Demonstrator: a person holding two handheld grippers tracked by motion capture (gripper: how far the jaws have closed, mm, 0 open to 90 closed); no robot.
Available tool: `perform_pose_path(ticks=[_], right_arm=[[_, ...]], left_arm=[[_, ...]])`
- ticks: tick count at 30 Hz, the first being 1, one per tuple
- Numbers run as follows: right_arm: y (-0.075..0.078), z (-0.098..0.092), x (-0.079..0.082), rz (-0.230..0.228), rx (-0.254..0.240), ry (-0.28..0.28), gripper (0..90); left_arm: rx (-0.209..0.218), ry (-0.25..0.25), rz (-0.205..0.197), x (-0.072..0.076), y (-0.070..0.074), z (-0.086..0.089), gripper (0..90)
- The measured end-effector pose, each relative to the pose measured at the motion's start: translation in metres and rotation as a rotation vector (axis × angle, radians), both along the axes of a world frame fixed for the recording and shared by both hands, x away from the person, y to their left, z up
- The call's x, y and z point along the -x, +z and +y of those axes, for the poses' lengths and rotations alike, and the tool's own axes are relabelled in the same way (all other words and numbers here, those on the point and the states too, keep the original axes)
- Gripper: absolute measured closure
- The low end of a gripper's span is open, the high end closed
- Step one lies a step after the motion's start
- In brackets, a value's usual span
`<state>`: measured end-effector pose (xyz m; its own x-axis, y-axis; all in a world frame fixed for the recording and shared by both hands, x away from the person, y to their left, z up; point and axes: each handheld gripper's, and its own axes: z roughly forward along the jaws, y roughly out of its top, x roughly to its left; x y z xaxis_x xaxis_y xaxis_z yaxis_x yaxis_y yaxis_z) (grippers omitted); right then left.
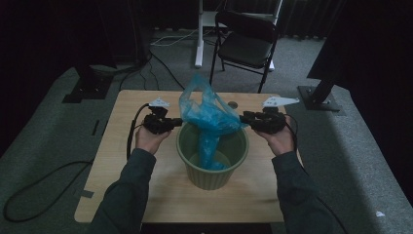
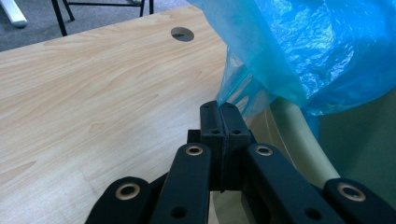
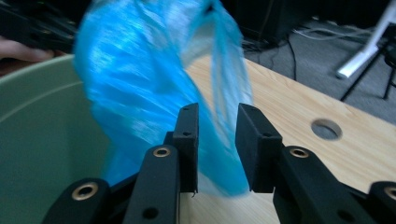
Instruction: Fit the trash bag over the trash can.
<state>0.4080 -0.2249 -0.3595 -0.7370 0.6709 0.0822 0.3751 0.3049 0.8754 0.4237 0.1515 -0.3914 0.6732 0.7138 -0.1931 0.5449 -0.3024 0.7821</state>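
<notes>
The blue bag (image 1: 208, 109) stands at the centre of the high view, one end hanging down inside the green bin (image 1: 212, 181) and the rest billowing up above the rim. It is thin plastic film: very light, limp, crinkly and slick, likely to tear if yanked and to slide out of a loose pinch. The best hold is at the hem, with a fold of film bunched between the pads rather than a single layer.

The left gripper (image 1: 171, 124) sits just left of the bin rim in the high view. In the left gripper view its jaws are pressed fully together on a corner of the bag (image 2: 243, 91), right above the pale rim (image 2: 299, 135) at the centre right of that frame.

The right gripper (image 1: 246, 118) is at the right side of the rim. In the right gripper view its jaws stand partly apart; the film (image 3: 140, 84) passes between them, blurred, and the pads do not look to be pressing on it. It would need to close on a gathered edge before pulling outward.

The bin (image 3: 42, 130) holds nothing but the bag's lower end (image 1: 209, 153), which reaches down to its floor. The bin stands on a wooden table (image 1: 126, 161).
</notes>
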Motion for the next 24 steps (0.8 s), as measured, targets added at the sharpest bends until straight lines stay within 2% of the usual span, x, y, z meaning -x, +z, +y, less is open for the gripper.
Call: perform_pose_path(ticks=[1,3,5,6,7,8,10,11,12,16,20,24], right_arm=[[0.002,0.007,0.000,-0.014,0.004,0.034,66.3],[0.003,0.010,0.000,-0.014,0.000,0.050,65.1],[0.003,0.021,-0.002,-0.003,-0.001,0.098,62.9],[0.002,0.024,-0.003,0.002,0.012,0.104,63.5],[0.001,0.027,-0.004,0.006,0.039,0.108,68.6],[0.001,0.027,-0.004,0.006,0.039,0.108,68.6],[-0.001,0.029,-0.003,0.006,0.065,0.108,81.1],[-0.001,0.029,-0.003,0.006,0.065,0.108,81.1],[-0.003,0.024,0.002,-0.006,0.054,0.103,89.0],[-0.003,0.015,0.007,-0.005,0.051,0.097,89.9],[-0.005,0.007,0.013,0.001,0.050,0.087,89.9],[-0.007,-0.002,0.018,0.002,0.043,0.076,89.9]], left_arm=[[0.000,-0.001,-0.002,0.000,0.000,-0.001,89.8],[0.001,-0.001,-0.005,0.000,0.001,-0.001,89.8],[-0.004,-0.004,-0.008,0.001,0.001,-0.002,89.8],[-0.004,-0.004,-0.008,0.001,0.001,-0.002,89.8],[-0.007,-0.002,-0.012,0.002,0.001,-0.001,89.8],[-0.007,-0.002,-0.012,0.002,0.001,-0.001,89.8],[-0.009,0.003,-0.012,0.002,0.001,0.001,89.8],[-0.009,0.003,-0.012,0.002,0.001,0.001,89.8],[-0.010,0.011,-0.011,0.003,0.000,0.005,89.8],[0.013,0.018,-0.003,0.003,0.000,0.009,89.8],[0.002,0.024,-0.004,0.004,0.000,0.011,89.8],[0.009,0.036,0.003,0.004,-0.001,0.015,89.8]])
